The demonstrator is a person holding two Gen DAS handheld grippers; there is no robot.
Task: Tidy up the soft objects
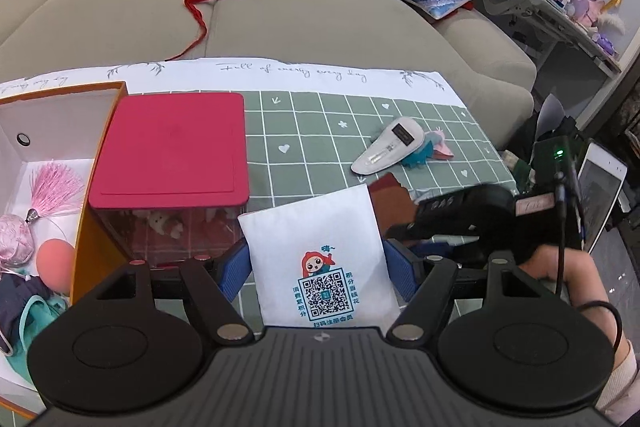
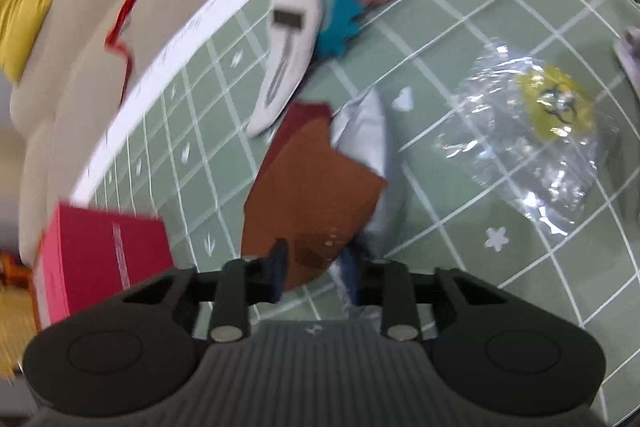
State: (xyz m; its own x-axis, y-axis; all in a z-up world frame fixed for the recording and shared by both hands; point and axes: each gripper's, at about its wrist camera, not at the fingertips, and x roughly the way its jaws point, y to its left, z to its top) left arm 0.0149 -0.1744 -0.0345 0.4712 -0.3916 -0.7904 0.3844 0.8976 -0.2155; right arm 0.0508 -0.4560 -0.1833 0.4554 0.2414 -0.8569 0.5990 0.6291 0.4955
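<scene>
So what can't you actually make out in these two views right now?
- Red-lidded box contents, left view: only pale shapes through the clear, tinted wall.
- Orange box, left view: cut off by the frame edge; items at its bottom are partly behind the left gripper.
- Right gripper, right view: motion blur; unclear whether its fingers pinch the brown felt.
- Clear bag, right view: glare hides all but a yellow patch.
</scene>
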